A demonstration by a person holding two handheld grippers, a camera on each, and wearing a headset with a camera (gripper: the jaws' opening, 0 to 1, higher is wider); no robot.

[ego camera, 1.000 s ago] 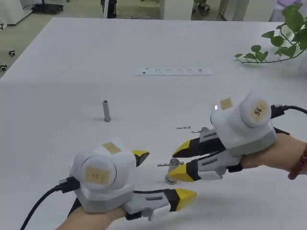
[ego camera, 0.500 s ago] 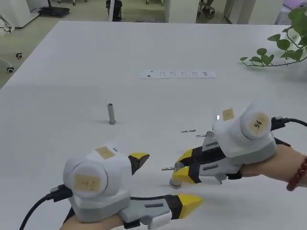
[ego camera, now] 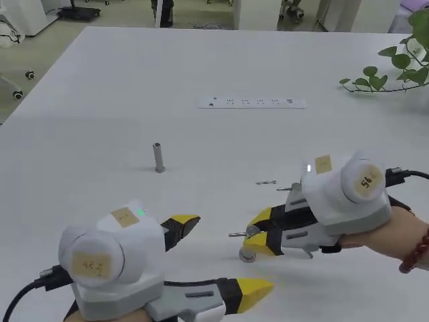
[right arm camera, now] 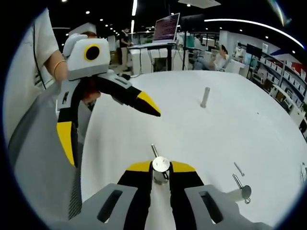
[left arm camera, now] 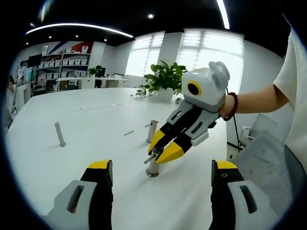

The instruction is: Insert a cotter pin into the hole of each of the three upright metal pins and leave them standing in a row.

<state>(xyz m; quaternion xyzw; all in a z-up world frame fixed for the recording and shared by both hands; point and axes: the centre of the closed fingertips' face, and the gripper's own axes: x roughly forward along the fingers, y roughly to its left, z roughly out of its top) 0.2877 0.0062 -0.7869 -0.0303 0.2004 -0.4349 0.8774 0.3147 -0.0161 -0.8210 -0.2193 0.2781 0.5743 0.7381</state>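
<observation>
Head view: upright silvery pin (ego camera: 247,249), cotter pin (ego camera: 236,234) crosswise

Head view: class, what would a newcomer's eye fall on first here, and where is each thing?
The right gripper, at lower right, has its yellow-tipped jaws closed on an upright metal pin with a cotter pin poking out sideways. The left gripper sits at lower left, jaws wide apart and pointed toward that pin. Farther back on the white table, a second metal pin stands alone.
</observation>
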